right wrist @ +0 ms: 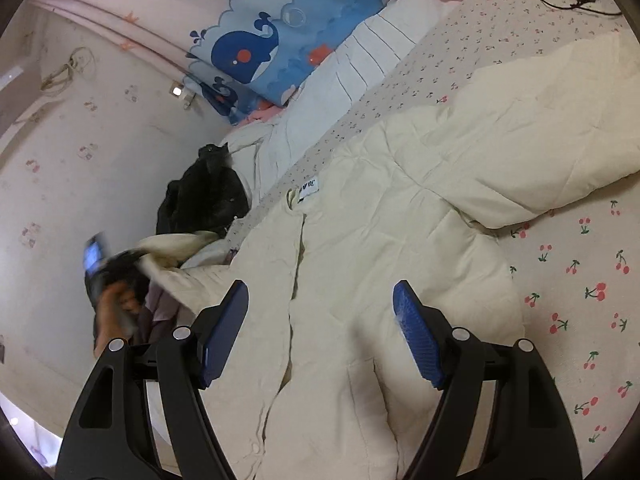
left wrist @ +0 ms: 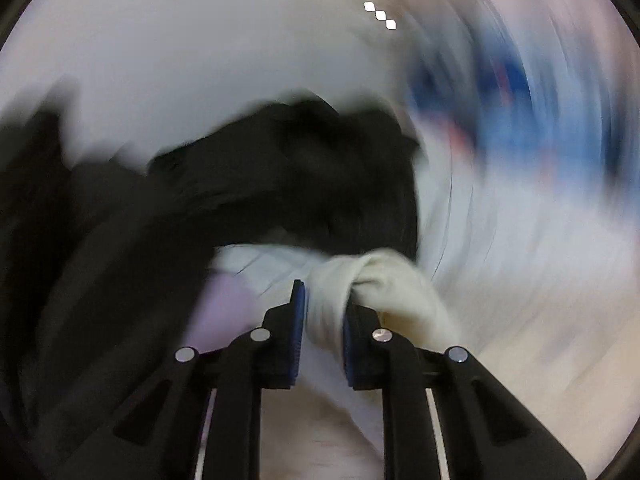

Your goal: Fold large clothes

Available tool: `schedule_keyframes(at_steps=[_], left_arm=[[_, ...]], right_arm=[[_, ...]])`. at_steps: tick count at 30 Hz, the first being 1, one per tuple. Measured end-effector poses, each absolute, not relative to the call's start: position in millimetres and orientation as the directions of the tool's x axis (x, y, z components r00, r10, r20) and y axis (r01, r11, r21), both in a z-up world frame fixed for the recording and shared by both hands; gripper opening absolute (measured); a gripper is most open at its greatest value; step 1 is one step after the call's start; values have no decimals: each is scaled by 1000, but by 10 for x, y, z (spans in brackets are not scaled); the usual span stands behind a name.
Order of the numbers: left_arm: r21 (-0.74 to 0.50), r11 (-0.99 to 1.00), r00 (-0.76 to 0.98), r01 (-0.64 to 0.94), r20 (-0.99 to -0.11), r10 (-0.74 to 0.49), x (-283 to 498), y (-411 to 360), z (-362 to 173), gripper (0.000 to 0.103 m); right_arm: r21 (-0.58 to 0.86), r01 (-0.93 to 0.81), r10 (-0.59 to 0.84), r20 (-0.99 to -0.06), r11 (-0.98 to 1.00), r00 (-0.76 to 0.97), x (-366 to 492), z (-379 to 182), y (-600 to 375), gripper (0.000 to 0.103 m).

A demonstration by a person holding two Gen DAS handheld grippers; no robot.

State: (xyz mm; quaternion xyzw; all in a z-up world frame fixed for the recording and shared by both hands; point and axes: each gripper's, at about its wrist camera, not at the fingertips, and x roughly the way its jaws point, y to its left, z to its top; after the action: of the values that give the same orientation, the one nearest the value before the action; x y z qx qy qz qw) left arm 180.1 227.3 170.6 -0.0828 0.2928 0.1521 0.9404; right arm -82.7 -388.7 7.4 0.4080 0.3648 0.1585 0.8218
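Jacket (right wrist: 400, 216) sleeve pinched in your left gripper (left wrist: 324, 312) for folding inward; right gripper (right wrist: 320, 328) hovers spread above the jacket, empty.

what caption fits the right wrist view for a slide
Open right gripper hovers over a cream padded jacket spread on a cherry-print bedsheet.
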Motion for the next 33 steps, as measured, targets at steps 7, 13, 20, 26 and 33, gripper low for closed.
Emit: schedule_keyframes(at_steps=[7,13,20,26,33], left_arm=[[-409,802,827,-435,-534,176,780,3408,2205,70],[-318,883,841,-345,-522,140,-16,3141,2367,76],[-120,993,595,9,-798,-102,-800,2260,889,82],[-176,984,391,2,-906,-163,-1134,2242,-105,82],[-264,964,246,21,-934,-260,-1327,2213,-453,82]], right_arm=[[688,72,522,-611,722,595,-738,-167,-3645,79],[554,-26,477,-692,832,542,-789,-135,-3262,79],[538,-2,443,-693,843,569,-1481,255,-3503,84],[482,129,378,-803,867,462,-2352,177,-3858,91],[527,197,455,-832,827,317,-2798,-294,-3684,91]])
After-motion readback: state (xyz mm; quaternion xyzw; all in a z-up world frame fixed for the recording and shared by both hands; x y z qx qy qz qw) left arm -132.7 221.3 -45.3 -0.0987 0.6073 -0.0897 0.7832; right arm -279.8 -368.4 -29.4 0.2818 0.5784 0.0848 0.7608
